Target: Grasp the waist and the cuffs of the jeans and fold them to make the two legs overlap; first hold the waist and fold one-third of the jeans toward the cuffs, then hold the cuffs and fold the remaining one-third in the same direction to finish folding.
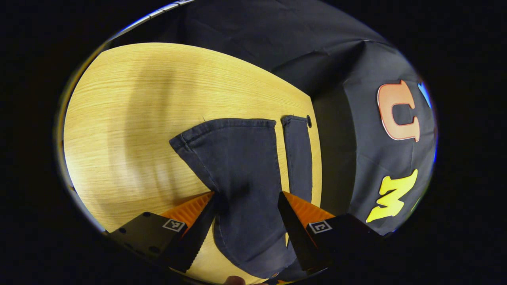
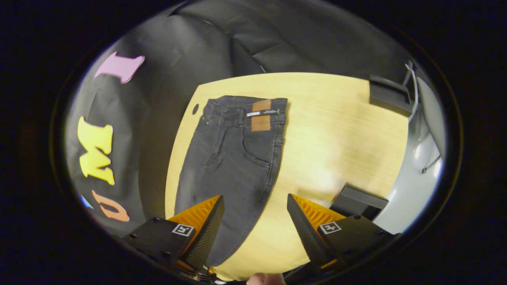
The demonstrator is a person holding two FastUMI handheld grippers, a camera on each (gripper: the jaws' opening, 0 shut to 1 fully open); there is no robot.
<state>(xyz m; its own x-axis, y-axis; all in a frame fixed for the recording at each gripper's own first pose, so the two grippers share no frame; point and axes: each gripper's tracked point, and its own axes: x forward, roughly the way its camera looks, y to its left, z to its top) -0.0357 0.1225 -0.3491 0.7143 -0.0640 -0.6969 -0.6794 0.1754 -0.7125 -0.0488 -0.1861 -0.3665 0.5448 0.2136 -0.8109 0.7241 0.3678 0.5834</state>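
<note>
Flat on the table [image 2: 336, 118], dark jeans [image 2: 233, 158] – legs apart – both grippers [image 1: 247, 198] [image 2: 255, 202] gaping.

Left gripper view: camera rides left claw [image 1: 246, 198], looks forward and down along own fingers, close over cuff end of jeans [image 1: 241, 174], bench [image 1: 130, 118] and booth wall beyond. Right gripper view: camera rides right claw [image 2: 255, 202], sits higher, farther back, faces down length of jeans [image 2: 233, 158] toward waist. Shared: same jeans, same bench [image 2: 336, 126], seen from opposite ends.
</note>
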